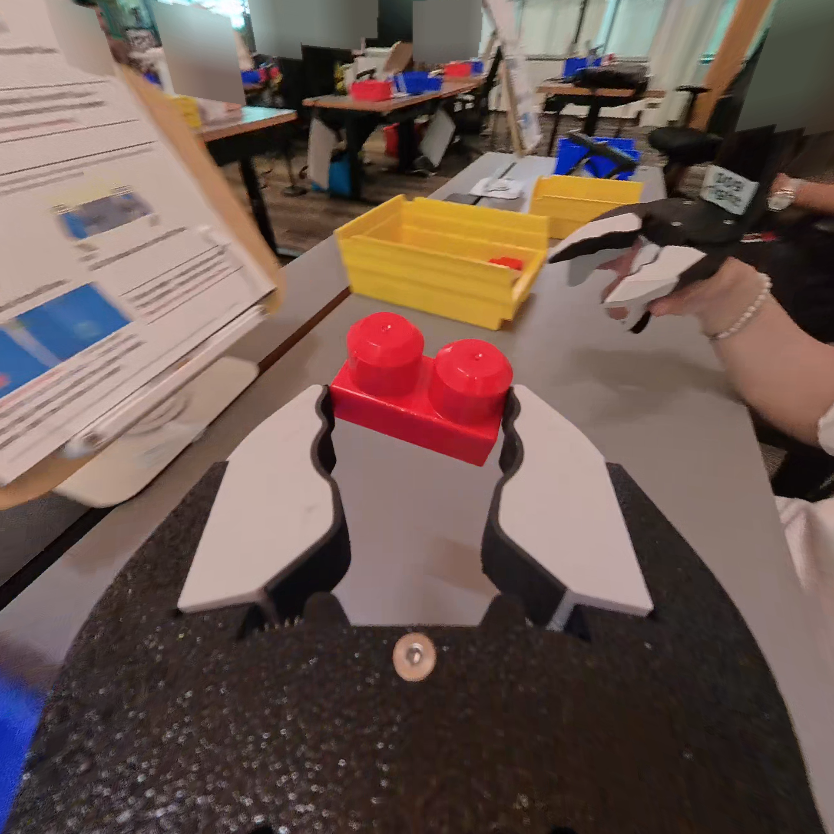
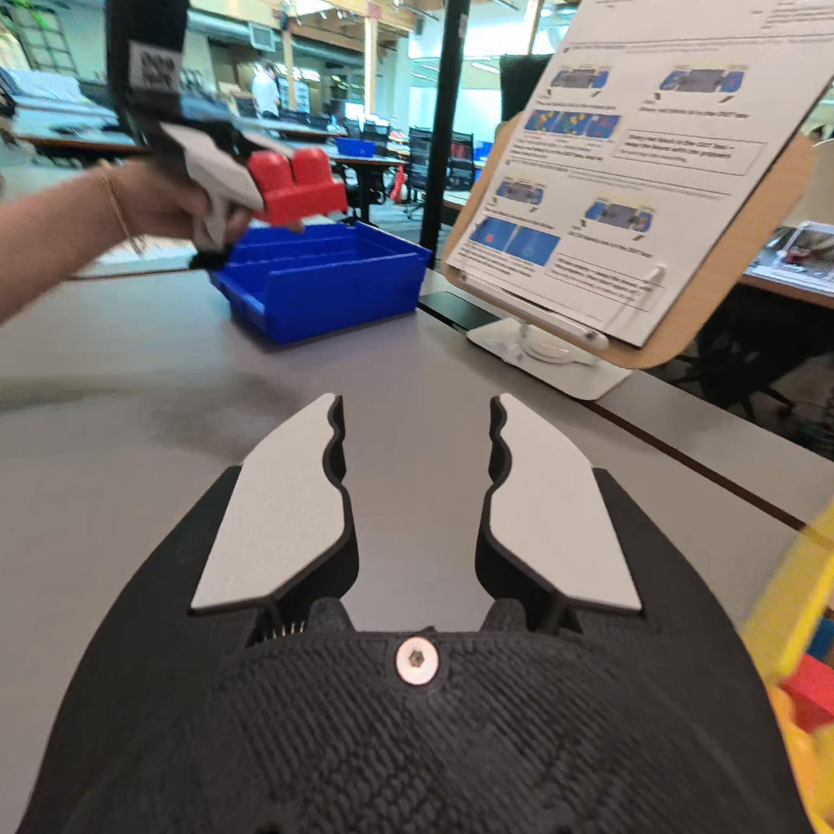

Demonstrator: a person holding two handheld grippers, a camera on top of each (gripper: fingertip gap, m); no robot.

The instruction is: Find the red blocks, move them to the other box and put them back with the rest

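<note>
**Red block in the air between two boxes**

Red plastic fills the left hand-held gripper (image 1: 417, 406): a two-stud red block (image 1: 419, 388) is clamped end to end between its black pads, studs up, clear of the grey counter (image 1: 609, 383). Both pads press on the block's short ends and it sits slightly skewed, so the grip is best kept firm and the carry level. Judging by the task, the block is in transit between boxes. Which box is the goal cannot be told from this instant alone. The release should wait until the block is over the open top and low inside the walls, so that it does not bounce out.

The right hand-held gripper (image 2: 417, 406) has its fingers apart with only bare counter between them. It is well clear of the block and should stay out of the carrying path.

The left wrist view shows the yellow box (image 1: 433, 271) ahead on the counter, with something red low in its far corner, probably another block, though too little shows to be sure. It also shows the right gripper beside that box.

The right wrist view shows what the left misses: the blue box (image 2: 334, 289) just under the carried block, and the block seen from the side. It also shows the tilted instruction board (image 2: 632, 180) on its white stand, and a corner of the yellow box with coloured blocks at the edge.
</note>
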